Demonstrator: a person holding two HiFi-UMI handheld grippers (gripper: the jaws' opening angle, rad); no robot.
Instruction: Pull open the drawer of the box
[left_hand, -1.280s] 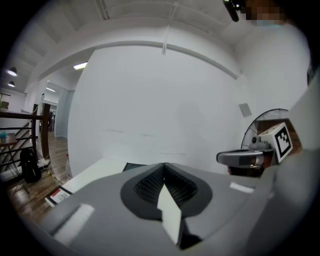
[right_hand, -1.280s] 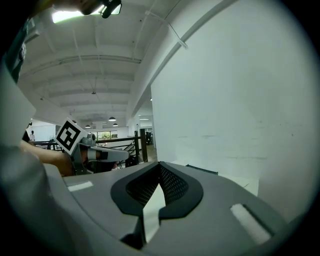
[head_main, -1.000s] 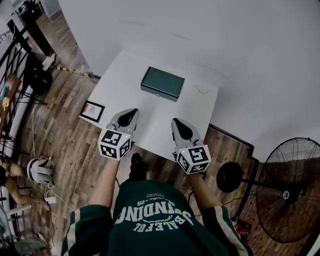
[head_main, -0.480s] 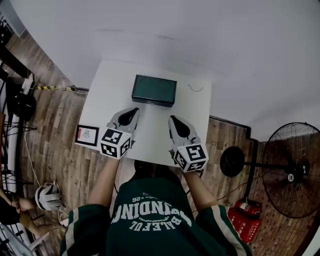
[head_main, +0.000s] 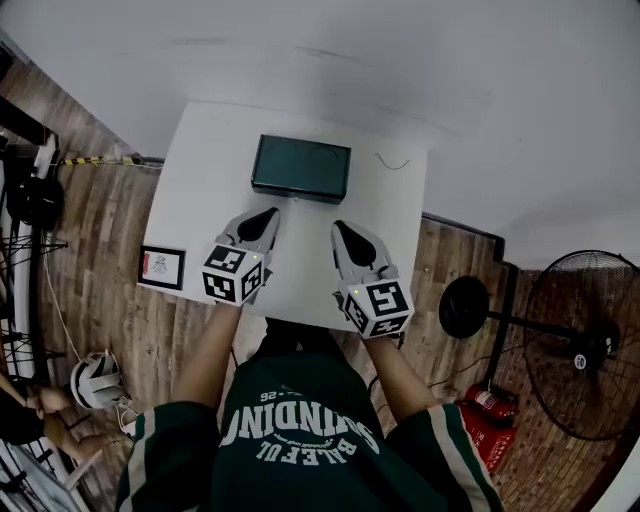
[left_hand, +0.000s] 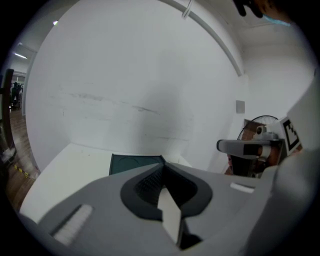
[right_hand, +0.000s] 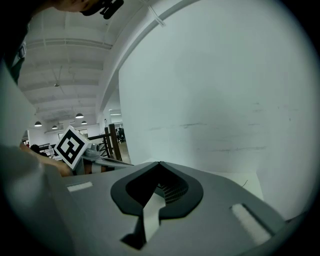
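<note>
A flat, dark green rectangular box (head_main: 301, 168) sits toward the back of a smooth white table (head_main: 200, 190). Just in front of the box, the grey plastic left gripper (head_main: 266, 214) and right gripper (head_main: 339, 227) both hover with jaws pressed together, holding nothing. Well right of the box, a black wire fan (head_main: 585, 340) stands on wood-plank floor (head_main: 110, 210).

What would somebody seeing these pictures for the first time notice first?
The dark green box stands out, sitting alone toward the far side of the white table. Nearer the person, the left gripper and right gripper are side by side over the table's near part. Both are shut, hold nothing, point at the box and are well short of it. A big black fan stands on the wood floor at the right.
</note>
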